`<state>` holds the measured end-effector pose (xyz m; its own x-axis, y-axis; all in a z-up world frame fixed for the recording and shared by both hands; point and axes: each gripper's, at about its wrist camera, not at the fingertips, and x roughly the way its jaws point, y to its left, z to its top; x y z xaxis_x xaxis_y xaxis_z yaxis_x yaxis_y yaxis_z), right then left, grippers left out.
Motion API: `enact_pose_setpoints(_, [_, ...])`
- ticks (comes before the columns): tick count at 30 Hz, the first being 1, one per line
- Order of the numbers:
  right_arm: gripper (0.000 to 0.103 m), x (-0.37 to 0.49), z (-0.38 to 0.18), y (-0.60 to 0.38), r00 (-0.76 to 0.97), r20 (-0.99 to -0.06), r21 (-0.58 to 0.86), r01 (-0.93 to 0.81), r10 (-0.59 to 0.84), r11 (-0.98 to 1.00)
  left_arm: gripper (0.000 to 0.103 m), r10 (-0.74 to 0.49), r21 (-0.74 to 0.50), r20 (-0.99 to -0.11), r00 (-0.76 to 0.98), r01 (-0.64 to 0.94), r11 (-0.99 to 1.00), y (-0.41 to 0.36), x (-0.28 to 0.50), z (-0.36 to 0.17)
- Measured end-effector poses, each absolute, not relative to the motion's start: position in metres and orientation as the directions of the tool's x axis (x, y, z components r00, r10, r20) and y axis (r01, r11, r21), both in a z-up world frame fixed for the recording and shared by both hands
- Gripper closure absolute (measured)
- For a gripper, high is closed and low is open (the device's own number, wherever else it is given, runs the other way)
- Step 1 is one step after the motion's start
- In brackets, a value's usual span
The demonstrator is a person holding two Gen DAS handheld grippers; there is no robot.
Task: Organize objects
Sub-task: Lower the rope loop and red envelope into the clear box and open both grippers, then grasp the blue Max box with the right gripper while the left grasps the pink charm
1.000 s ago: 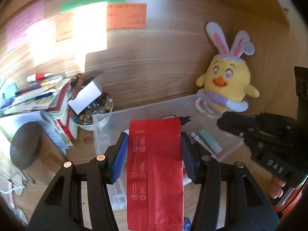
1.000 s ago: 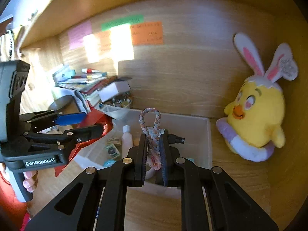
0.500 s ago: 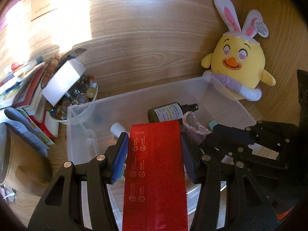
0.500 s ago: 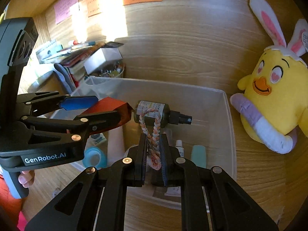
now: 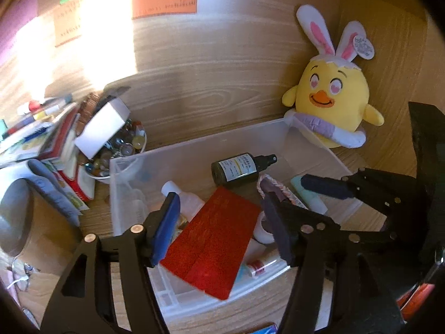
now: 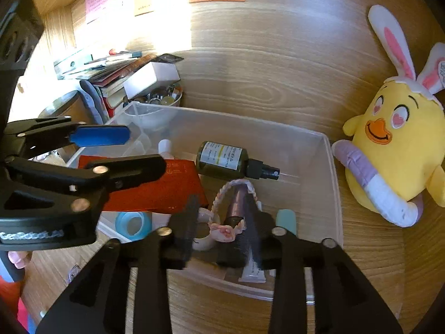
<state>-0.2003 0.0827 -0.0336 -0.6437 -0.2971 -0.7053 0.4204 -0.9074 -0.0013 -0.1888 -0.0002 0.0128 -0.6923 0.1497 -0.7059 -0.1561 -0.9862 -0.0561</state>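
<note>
Red packet (image 5: 214, 246) lies loose between the parted left claw (image 5: 222, 222).

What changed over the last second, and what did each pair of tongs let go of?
Both tongs came down over the clear bin and have just been opening. The left tongs released the red packet, now lying tilted in the bin. The right tongs freed the braided loop, which rests inside between the open jaws. The dark spray bottle and plush chick stayed put.

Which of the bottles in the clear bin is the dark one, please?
The spray bottle with the black nozzle, lying against the far wall; the other bottle is clear with a white cap.
</note>
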Motion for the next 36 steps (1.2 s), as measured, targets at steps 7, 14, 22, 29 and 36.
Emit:
enact_pose_setpoints(7, [0.047,-0.183,-0.014,0.089,-0.673,-0.672,0.008,0.413,-0.31,-0.911,0.021,0.127,-0.039,-0.666,-0.735,-0.136,-0.99,-0.006,-0.158,0.033])
enact_pose_setpoints(14, [0.037,-0.157,0.001,0.096,-0.687,-0.64,0.032,0.422,-0.343,-0.906,0.007,0.103,-0.008,-0.634,-0.766,-0.126,-0.992,-0.014,-0.122,0.04])
enact_pose_setpoints(22, [0.035,-0.131,0.001,0.095,-0.685,-0.635,0.026,0.442,-0.356,-0.896,0.006,0.098,-0.005,-0.662,-0.743,-0.126,-0.992,-0.022,-0.092,0.023])
enact_pose_setpoints(29, [0.035,-0.113,-0.014,0.082,-0.634,-0.673,0.025,0.494,-0.38,-0.869,0.006,0.1,-0.006,-0.701,-0.706,-0.134,-0.991,-0.027,-0.072,-0.001])
enact_pose_setpoints(36, [0.034,-0.092,-0.035,0.059,-0.554,-0.734,0.001,0.578,-0.393,-0.816,0.006,0.1,-0.011,-0.728,-0.678,-0.135,-0.991,-0.04,-0.054,-0.018])
